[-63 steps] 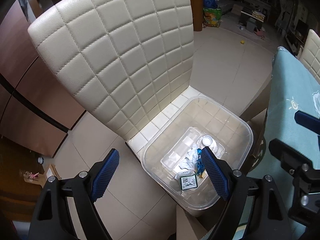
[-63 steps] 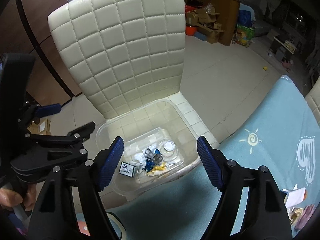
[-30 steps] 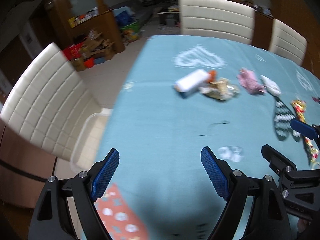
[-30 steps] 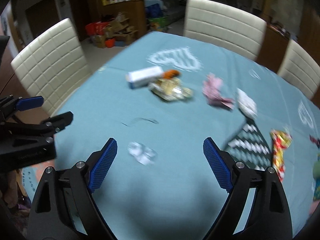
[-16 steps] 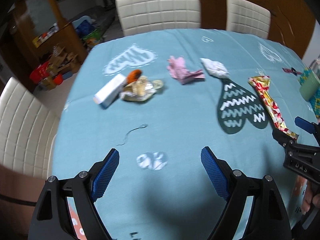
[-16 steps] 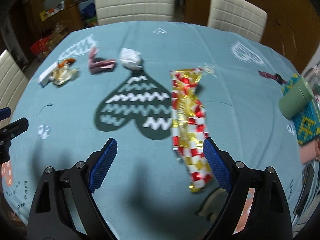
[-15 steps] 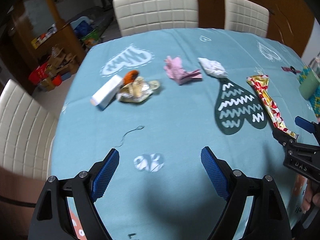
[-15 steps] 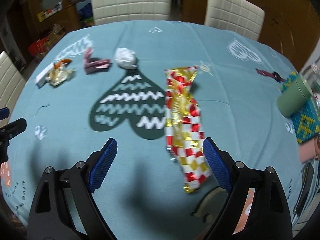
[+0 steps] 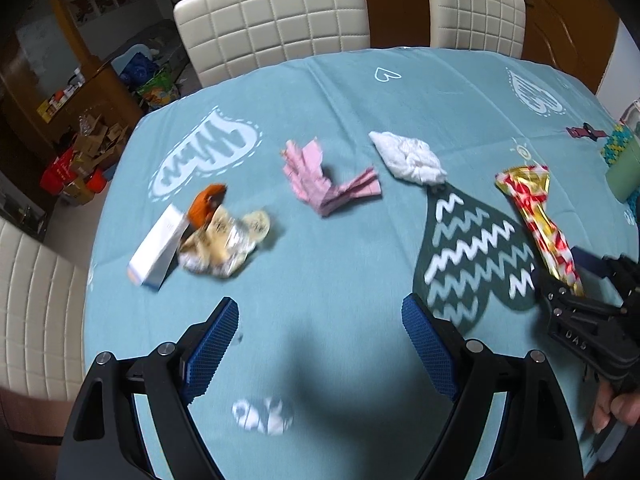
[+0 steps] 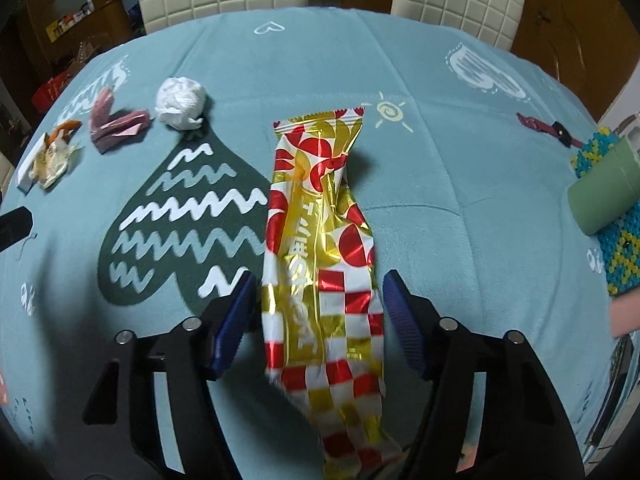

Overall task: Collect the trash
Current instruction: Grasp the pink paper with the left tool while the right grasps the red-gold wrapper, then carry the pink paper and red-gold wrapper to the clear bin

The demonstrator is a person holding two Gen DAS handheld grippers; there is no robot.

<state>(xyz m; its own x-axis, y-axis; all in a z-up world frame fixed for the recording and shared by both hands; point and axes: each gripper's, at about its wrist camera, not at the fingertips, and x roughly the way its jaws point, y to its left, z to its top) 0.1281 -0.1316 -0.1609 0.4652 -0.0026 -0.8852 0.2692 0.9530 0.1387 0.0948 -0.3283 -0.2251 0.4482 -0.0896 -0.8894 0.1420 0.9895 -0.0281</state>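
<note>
A long red, white and gold snack wrapper [image 10: 320, 280] lies flat on the teal tablecloth [image 10: 440, 184]. My right gripper [image 10: 318, 300] straddles its lower half and its jaws are closing; a thin gap still shows at each blue pad. In the left wrist view the same wrapper [image 9: 536, 220] sits at the right, with the right gripper [image 9: 576, 312] over it. My left gripper [image 9: 320, 340] is open above bare cloth. Ahead of it lie a pink folded paper [image 9: 328, 184], a white crumpled tissue [image 9: 408, 158], a crumpled foil wrapper [image 9: 224, 244] and a white box [image 9: 160, 248].
A green cup [image 10: 604, 196] lies on a beaded mat [image 10: 624, 248] at the right edge, near a dark red scrap [image 10: 544, 126]. Cream quilted chairs [image 9: 276, 16] stand along the far side and one at the left [image 9: 36, 312]. A hand [image 9: 616, 408] holds the right gripper.
Both grippers swung from the chair and bin to the table. The right one came down over the red and gold wrapper and its jaws narrowed around it. The left stayed wide.
</note>
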